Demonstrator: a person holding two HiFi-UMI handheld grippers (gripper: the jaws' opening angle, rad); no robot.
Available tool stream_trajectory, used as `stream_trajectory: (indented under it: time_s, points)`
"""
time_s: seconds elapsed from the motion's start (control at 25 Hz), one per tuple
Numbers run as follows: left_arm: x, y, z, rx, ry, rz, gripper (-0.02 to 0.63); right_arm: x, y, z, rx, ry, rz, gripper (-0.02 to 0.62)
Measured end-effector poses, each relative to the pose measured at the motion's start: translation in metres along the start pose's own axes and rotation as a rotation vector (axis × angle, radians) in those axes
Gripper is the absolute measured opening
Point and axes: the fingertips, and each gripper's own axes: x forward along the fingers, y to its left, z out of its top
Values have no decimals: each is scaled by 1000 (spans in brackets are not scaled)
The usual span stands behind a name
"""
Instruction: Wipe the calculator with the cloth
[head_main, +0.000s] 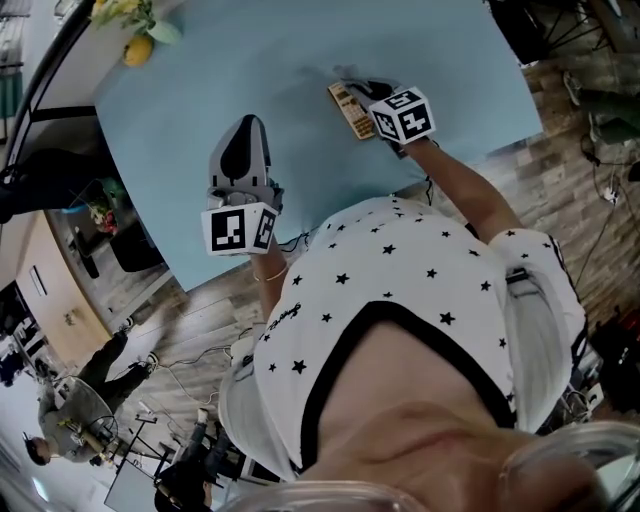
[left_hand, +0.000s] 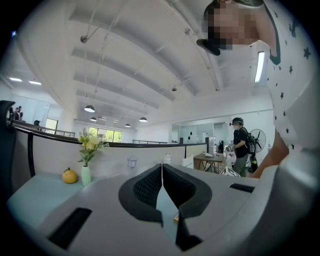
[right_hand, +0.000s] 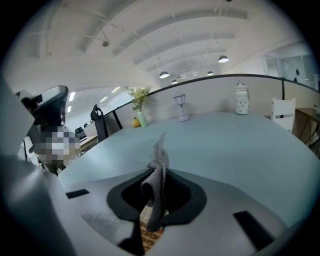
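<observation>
The calculator (head_main: 350, 110), tan with orange keys, lies on the light blue table (head_main: 300, 50) near its front right. My right gripper (head_main: 366, 90) hovers right over it, shut on a grey cloth (right_hand: 157, 175) that sticks up between the jaws. In the right gripper view the calculator (right_hand: 148, 236) shows just under the hanging cloth. Off to the left of the calculator, my left gripper (head_main: 246, 128) points away over the table. Its jaws meet at the tips in the left gripper view (left_hand: 162, 167) with nothing between them.
At the table's far left corner stand a yellow fruit (head_main: 138, 50) and a vase of flowers (left_hand: 86, 175). A small lamp (right_hand: 182, 108) and a white lantern (right_hand: 242, 99) sit along the far edge. The table's front edge runs close under both arms.
</observation>
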Motion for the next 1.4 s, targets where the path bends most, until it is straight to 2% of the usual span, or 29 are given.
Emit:
stream_trajectory:
  time_s: [0.24, 0.56, 0.88, 1.4]
  points:
    - [-2, -7, 3, 10, -6, -11, 29, 3, 52, -25, -60, 58, 117, 49]
    - [-5, -12, 0, 10, 5, -6, 29, 7, 59, -41, -75, 93, 137, 49]
    - [0, -22, 1, 12, 3, -25, 29, 0, 34, -36, -24, 75, 97, 49]
    - [3, -29, 2, 21, 1, -46, 29, -24, -22, -40, 97, 44, -40, 49]
